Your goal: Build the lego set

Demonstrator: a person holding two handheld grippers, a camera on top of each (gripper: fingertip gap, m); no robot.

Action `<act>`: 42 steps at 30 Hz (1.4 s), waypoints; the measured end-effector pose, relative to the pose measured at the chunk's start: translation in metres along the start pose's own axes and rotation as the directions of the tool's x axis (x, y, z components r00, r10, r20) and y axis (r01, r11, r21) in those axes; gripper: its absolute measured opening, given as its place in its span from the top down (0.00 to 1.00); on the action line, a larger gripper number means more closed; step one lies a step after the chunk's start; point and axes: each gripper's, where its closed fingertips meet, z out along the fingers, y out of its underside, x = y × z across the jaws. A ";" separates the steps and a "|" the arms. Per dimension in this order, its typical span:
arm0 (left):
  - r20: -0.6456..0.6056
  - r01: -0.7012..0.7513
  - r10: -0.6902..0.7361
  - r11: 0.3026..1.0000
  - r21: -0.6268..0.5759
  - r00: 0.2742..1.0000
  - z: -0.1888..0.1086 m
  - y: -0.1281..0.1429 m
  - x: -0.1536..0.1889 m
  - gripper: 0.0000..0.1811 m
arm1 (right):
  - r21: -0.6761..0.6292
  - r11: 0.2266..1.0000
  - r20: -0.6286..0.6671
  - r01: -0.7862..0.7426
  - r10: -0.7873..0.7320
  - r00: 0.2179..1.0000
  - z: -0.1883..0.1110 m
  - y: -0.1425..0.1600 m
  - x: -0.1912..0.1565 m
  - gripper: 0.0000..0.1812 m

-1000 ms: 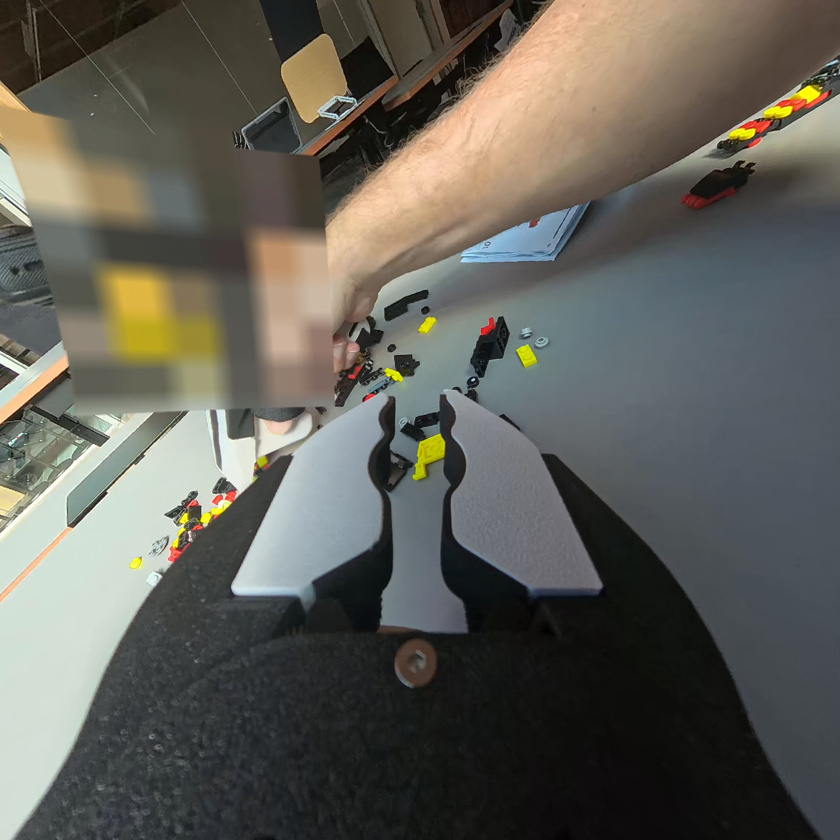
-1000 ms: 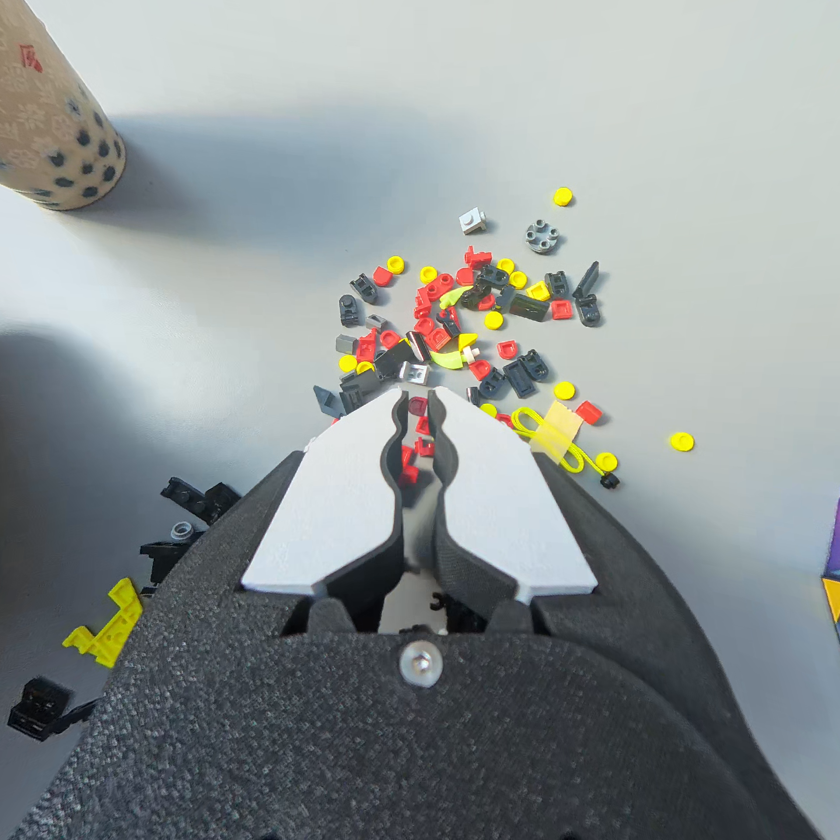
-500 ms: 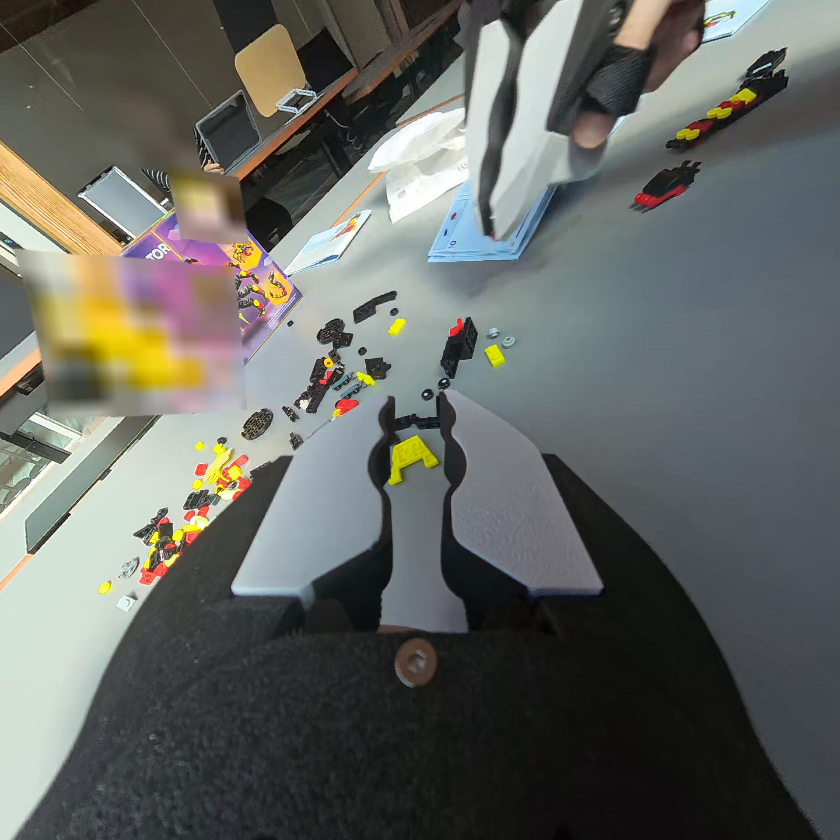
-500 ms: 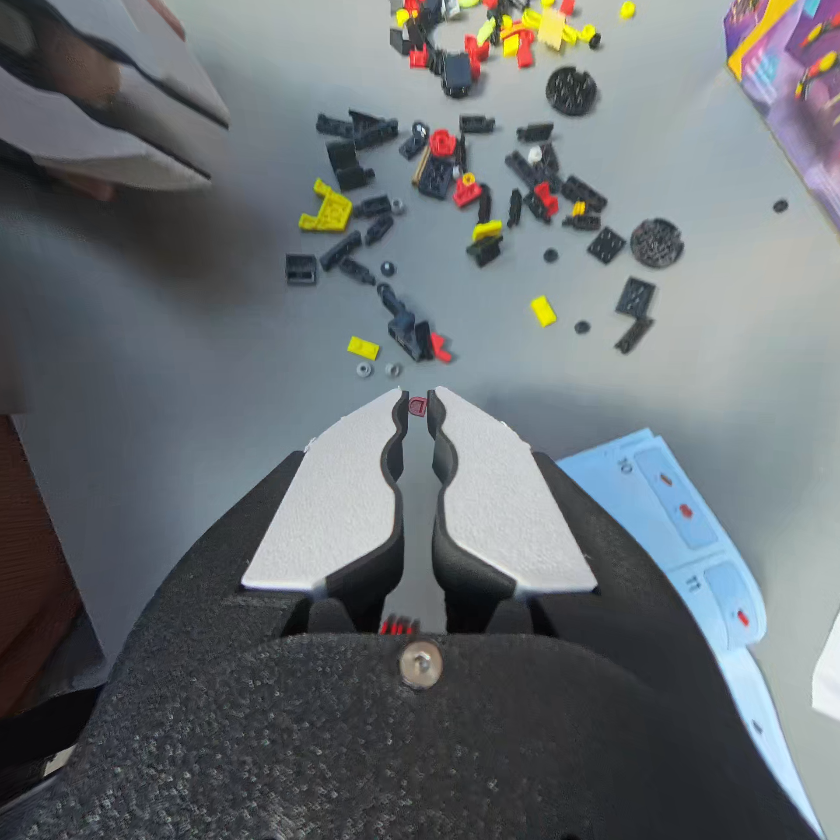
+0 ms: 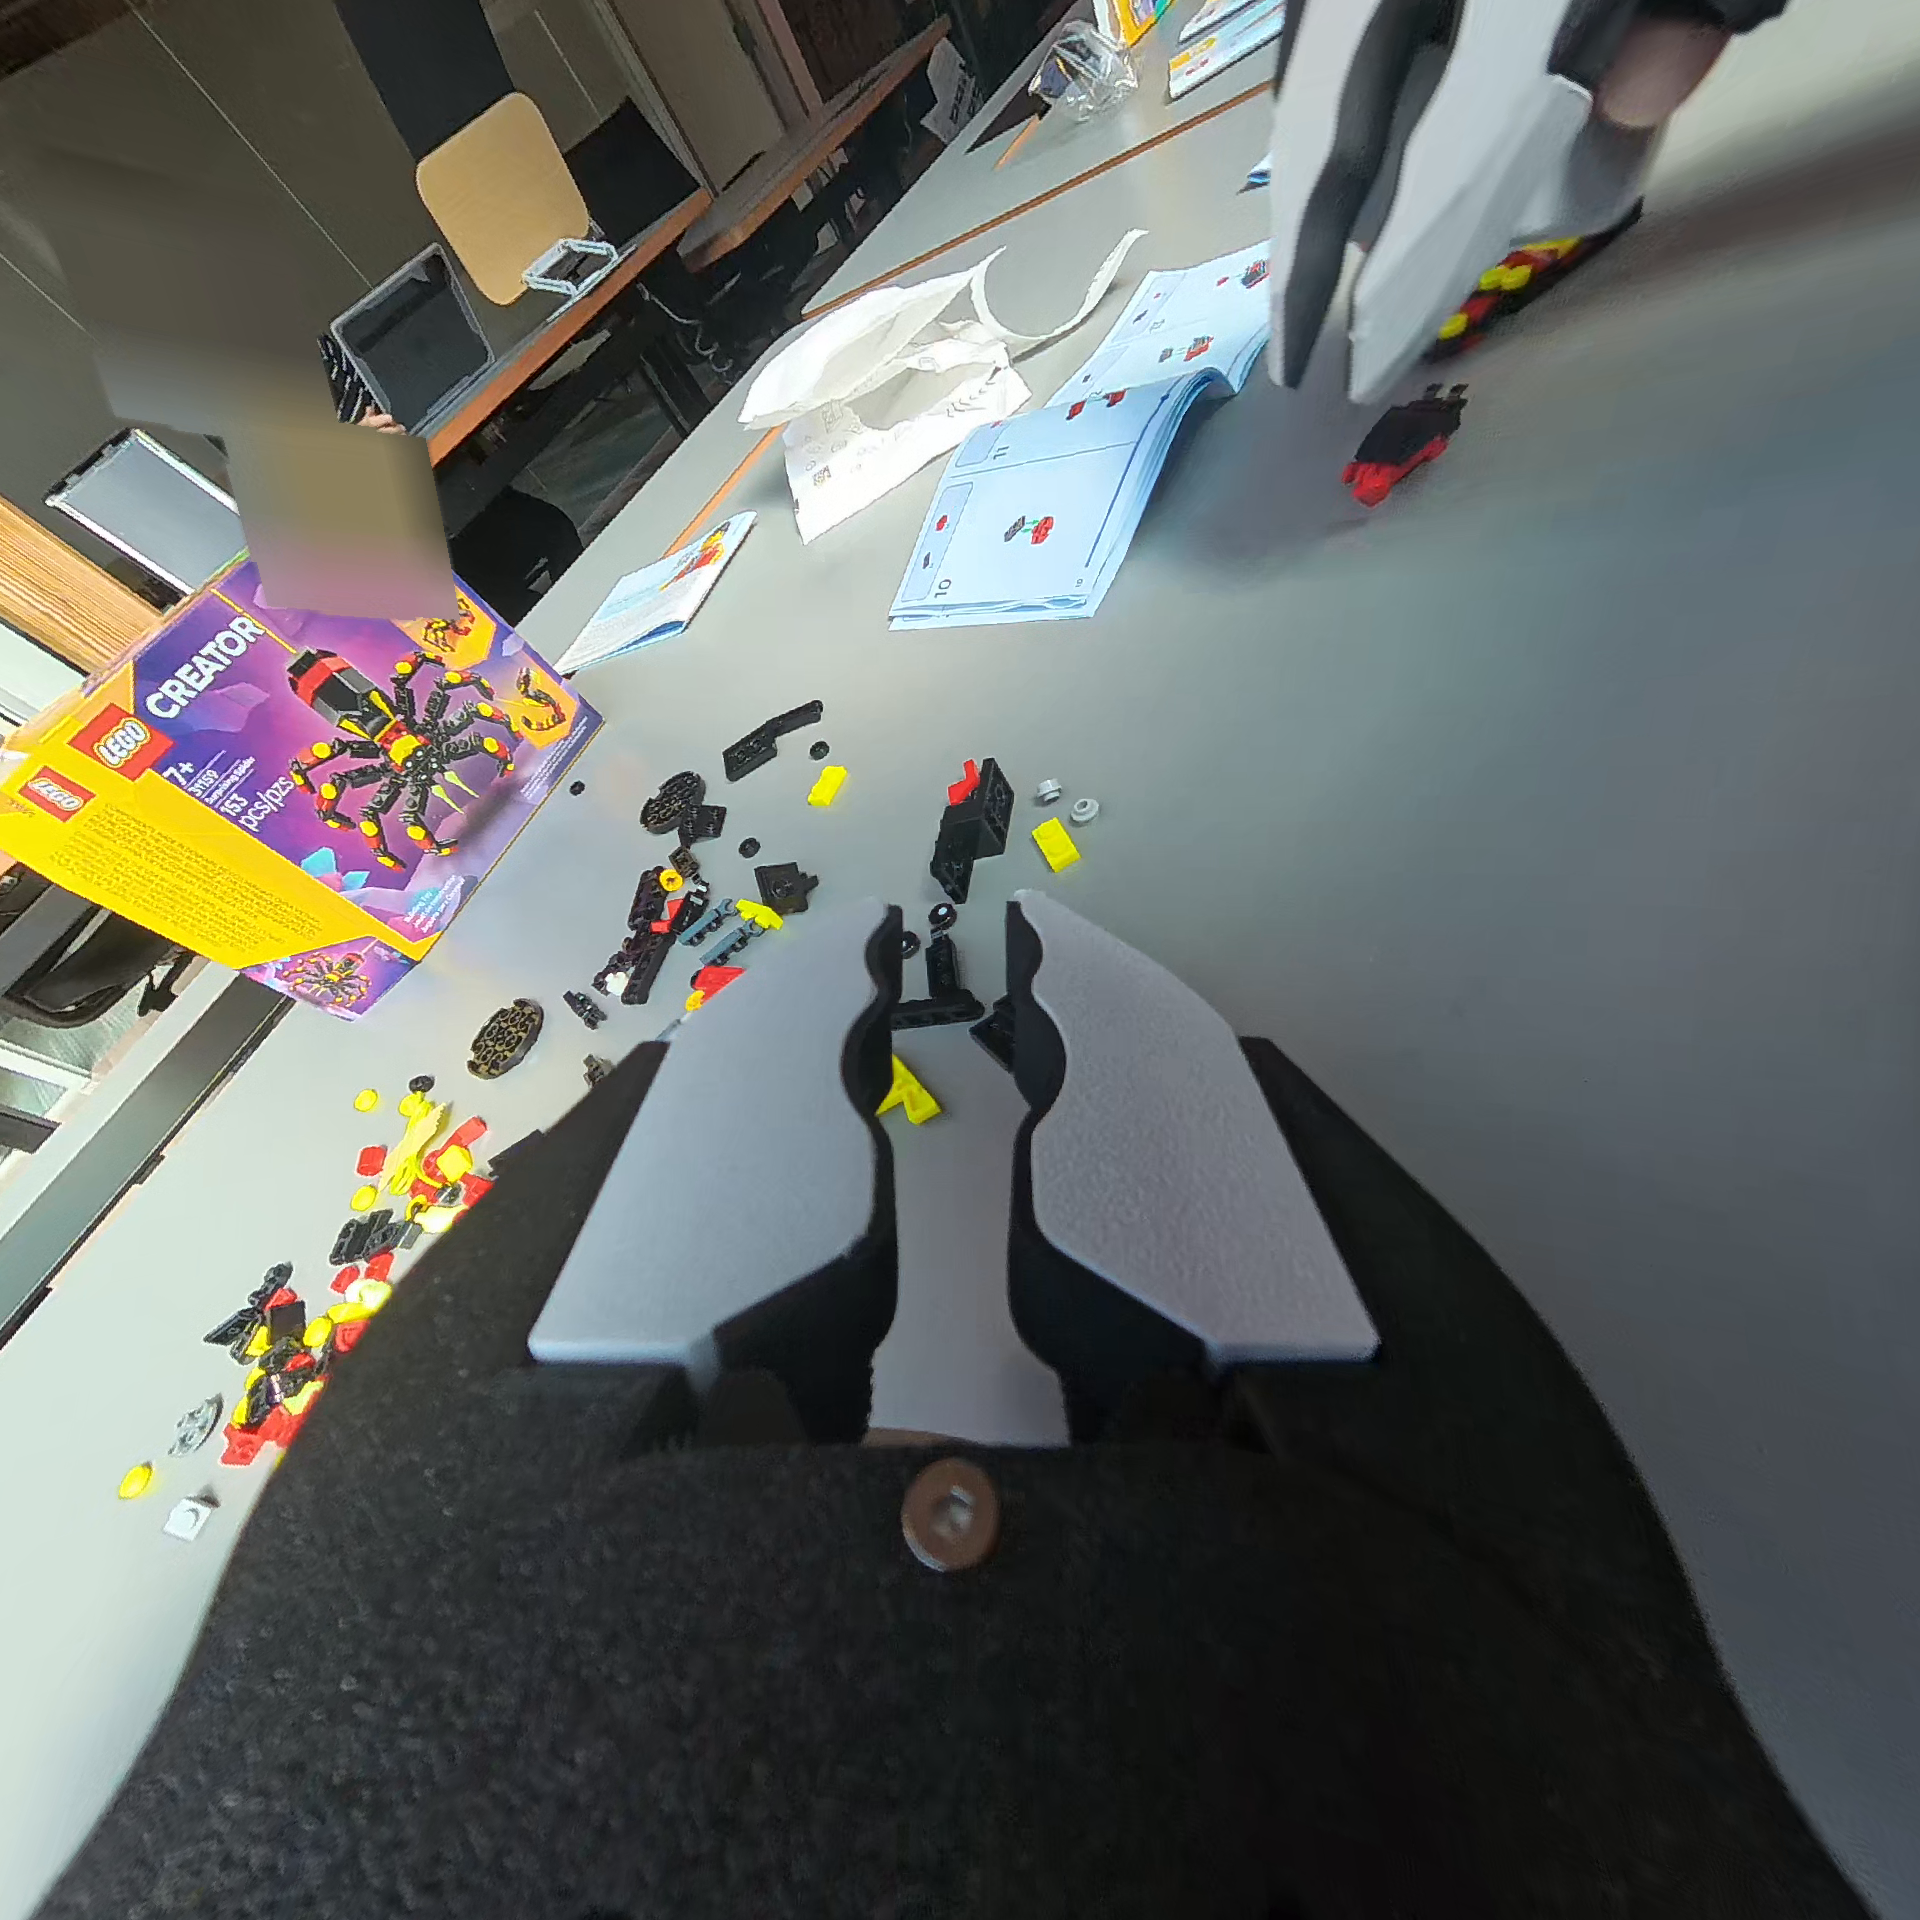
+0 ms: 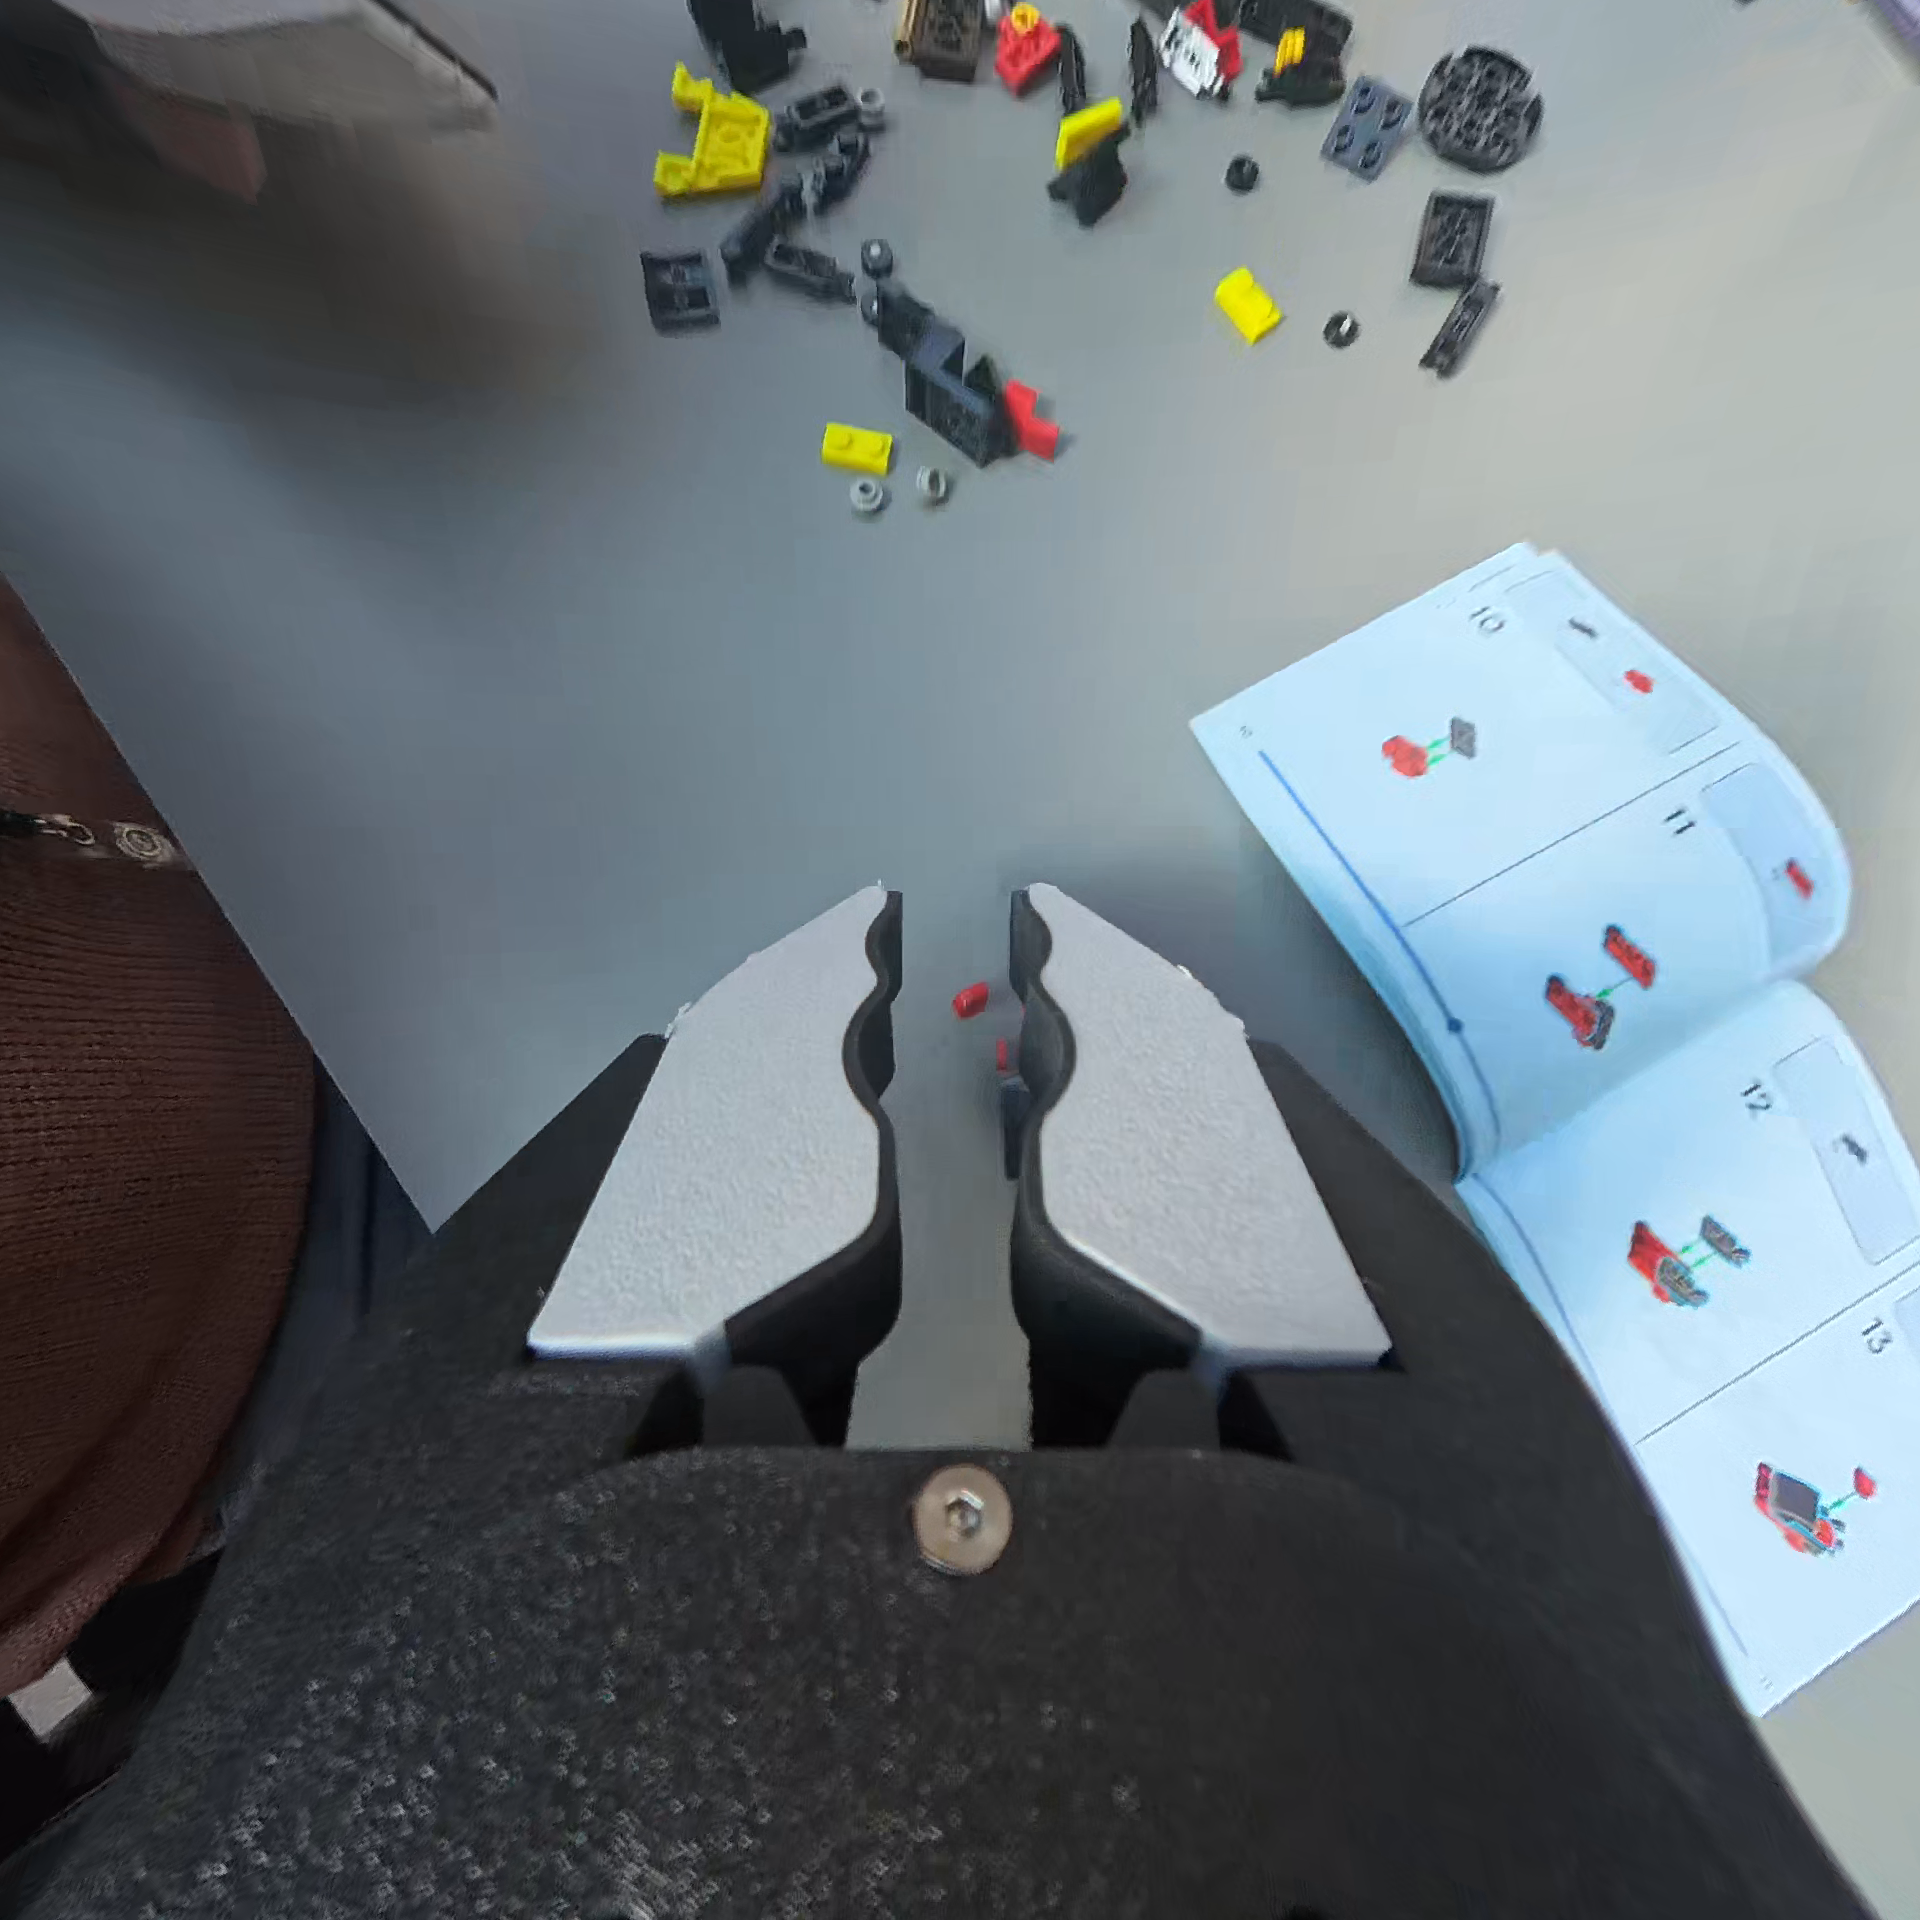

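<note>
Only the left wrist view takes in the set's purple and yellow box, lying at the far left of the grey bench, with crumpled white paper bags beyond it. That view's own left claw hangs spread and empty over scattered loose bricks, a yellow wedge piece showing between its fingers. Farther off, the right claw points down just above a small black and red assembly (a longer red, yellow and black assembly lies behind it).

From the right wrist view, the right claw is spread too, gripping nothing; a small red piece shows in the gap below, though blur hides whether it rests on the bench. This view alone shows the open pages of the pale blue instruction booklet at the right, and a brown knitted sleeve at the left edge. A yellow plate and two grey round studs lie ahead.
</note>
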 end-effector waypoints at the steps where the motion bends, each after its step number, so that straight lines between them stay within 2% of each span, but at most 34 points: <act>1: -0.007 0.000 0.000 1.000 0.001 1.000 0.000 0.000 0.001 0.90 | 0.032 0.999 -0.004 0.021 -0.021 1.000 -0.003 -0.018 0.006 0.90; 4: -0.019 -0.002 0.001 1.000 -0.012 1.000 0.000 0.003 0.004 0.90 | 0.087 0.992 0.118 0.087 -0.097 0.988 0.006 -0.075 0.001 0.91; 7: -0.013 -0.003 0.003 1.000 -0.007 1.000 -0.002 0.003 0.005 0.90 | 0.178 0.968 0.124 0.174 -0.197 0.972 0.035 -0.149 0.007 0.92; 9: -0.014 -0.008 0.008 1.000 -0.009 1.000 -0.002 0.003 0.005 0.90 | 0.224 0.945 0.096 0.238 -0.264 0.960 0.070 -0.197 0.015 0.94; 12: -0.016 -0.010 0.009 1.000 -0.023 1.000 0.001 0.006 0.005 0.90 | 0.153 0.938 0.130 0.310 -0.330 0.935 0.146 -0.230 0.021 0.98; 15: -0.013 0.006 -0.007 1.000 -0.015 1.000 -0.001 0.006 0.003 0.90 | 0.071 0.896 0.161 0.439 -0.444 0.881 0.205 -0.236 0.017 0.98; 18: -0.014 0.028 -0.028 1.000 -0.008 1.000 -0.002 0.005 0.002 0.90 | 0.070 0.824 0.189 0.563 -0.565 0.803 0.228 -0.237 0.006 0.98; 22: -0.018 0.029 -0.029 1.000 0.005 0.999 -0.003 0.003 0.002 0.90 | 0.033 0.792 0.232 0.610 -0.600 0.766 0.235 -0.235 0.001 0.95; 32: -0.015 0.049 -0.048 0.999 0.021 0.999 -0.006 0.000 0.000 0.90 | -0.016 0.823 0.354 0.568 -0.527 0.773 0.242 -0.233 -0.003 0.94; 42: -0.013 0.049 -0.048 0.998 0.027 0.999 -0.007 -0.001 -0.001 0.90 | 0.007 0.819 0.360 0.574 -0.538 0.762 0.245 -0.238 -0.009 0.93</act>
